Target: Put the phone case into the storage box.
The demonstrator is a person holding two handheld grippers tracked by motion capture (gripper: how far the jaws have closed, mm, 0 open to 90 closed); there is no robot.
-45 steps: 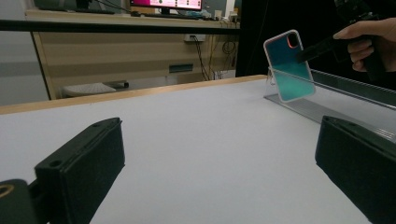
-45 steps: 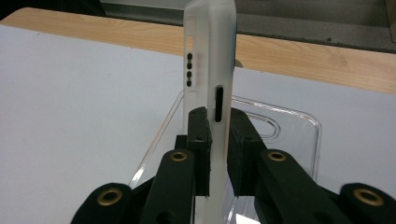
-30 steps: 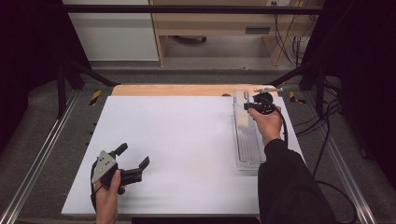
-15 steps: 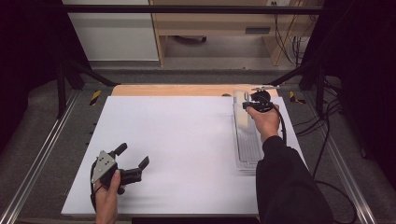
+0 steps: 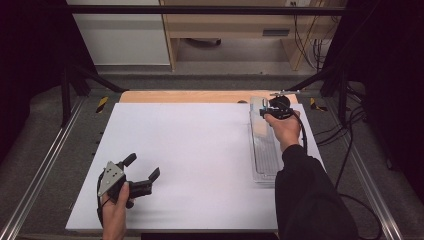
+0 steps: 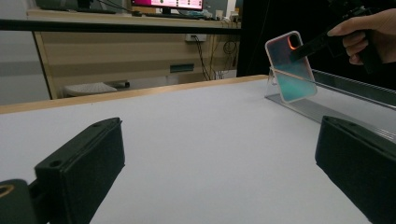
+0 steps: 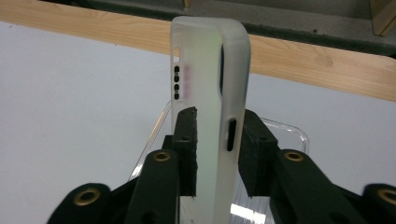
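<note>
A translucent phone case [image 7: 205,60] stands upright at the far end of a long clear rack [image 5: 265,150] on the right of the white board [image 5: 200,145]. My right gripper [image 7: 219,149] has a black pad against each side of it. Its jaws have just been opening a little, with the case still between them. From the left gripper view the case [image 6: 290,65] shimmers teal and pink, and the right gripper [image 6: 301,46] holds its upper corner. My left gripper [image 5: 143,166] rests near the board's front left corner, open and empty [image 6: 219,154].
A wooden strip [image 5: 200,96] runs along the board's far edge. Metal rails [image 5: 45,170] flank the table. Cables [image 5: 345,150] trail off to the right. A cabinet and a desk [image 5: 225,25] stand beyond the table.
Neither hand has visibly moved, and the case stays at the rack's far end.
</note>
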